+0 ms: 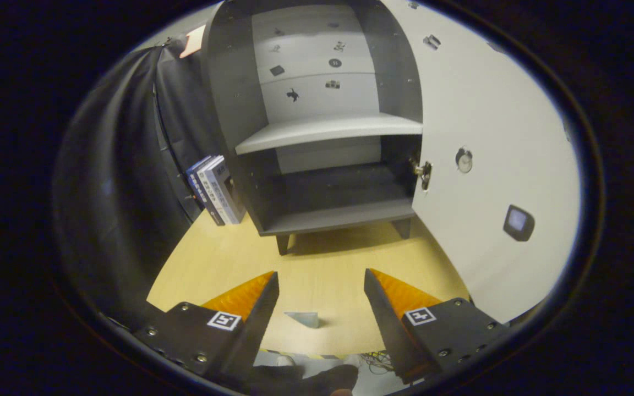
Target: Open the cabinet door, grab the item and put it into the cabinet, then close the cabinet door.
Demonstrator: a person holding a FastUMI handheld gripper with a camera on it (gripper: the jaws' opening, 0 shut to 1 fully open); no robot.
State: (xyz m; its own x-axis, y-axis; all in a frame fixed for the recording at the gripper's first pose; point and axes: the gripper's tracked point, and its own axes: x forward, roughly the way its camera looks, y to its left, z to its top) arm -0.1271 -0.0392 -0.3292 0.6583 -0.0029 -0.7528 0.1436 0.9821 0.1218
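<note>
Holding my claw [321, 278] above the wooden tabletop [328, 269], I keep its two fingers spread wide apart, pinching nothing and touching nothing. Between the fingers, down near their bases, one small grey wedge-shaped piece [303, 318] sits on the wood; I cannot tell whether it is the item to be stored. Beyond the fingertips stands one dark grey cabinet [234, 104] on short legs, with one pale shelf [331, 131] splitting it into two compartments, both bare. Its single white door [493, 137] is swung fully open to the right, showing one hinge [422, 171] at its inner edge, one round fitting [464, 160] and one dark square patch [518, 222]. Three books [215, 190] lean upright just left of the cabinet, against the black cloth wall [124, 181].
</note>
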